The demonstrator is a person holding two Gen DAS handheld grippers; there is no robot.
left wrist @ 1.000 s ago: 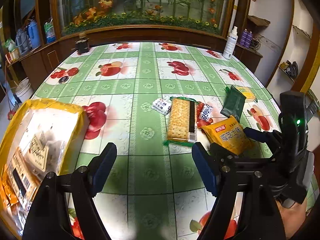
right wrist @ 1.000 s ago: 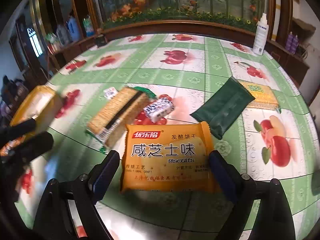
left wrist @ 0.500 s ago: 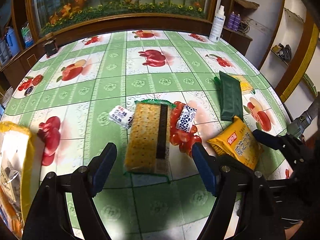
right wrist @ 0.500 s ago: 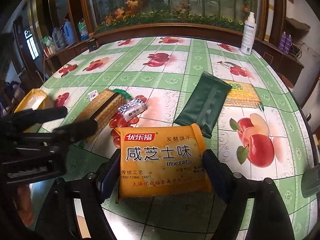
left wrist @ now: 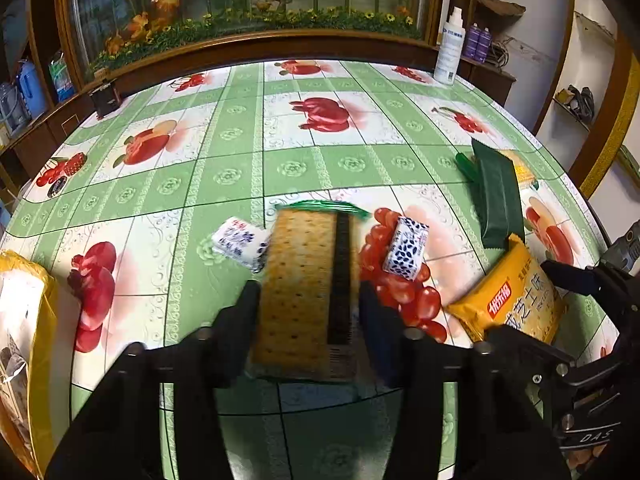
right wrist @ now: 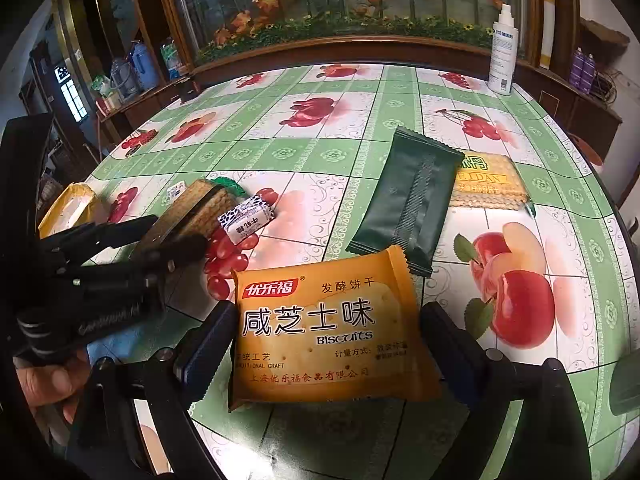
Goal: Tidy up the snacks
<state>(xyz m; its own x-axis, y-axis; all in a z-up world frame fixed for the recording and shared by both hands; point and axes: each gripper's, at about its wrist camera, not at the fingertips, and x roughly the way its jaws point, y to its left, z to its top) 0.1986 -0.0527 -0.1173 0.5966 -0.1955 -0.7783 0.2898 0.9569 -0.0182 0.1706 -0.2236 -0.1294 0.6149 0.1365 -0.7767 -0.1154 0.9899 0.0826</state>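
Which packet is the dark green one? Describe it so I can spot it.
On the fruit-print tablecloth, look just beyond the orange biscuit packet between the right gripper's fingers. The dark green packet lies there, overlapping a yellow cracker packet; it alone is plain and unprinted.

left gripper [left wrist: 308, 312]: low and pointing forward; jaws close in on both sides of a cracker pack | right gripper [right wrist: 326, 344]: low and level; jaws wider apart, one each side of an orange pack | bare hand [right wrist: 48, 380]: holds the left gripper's handle
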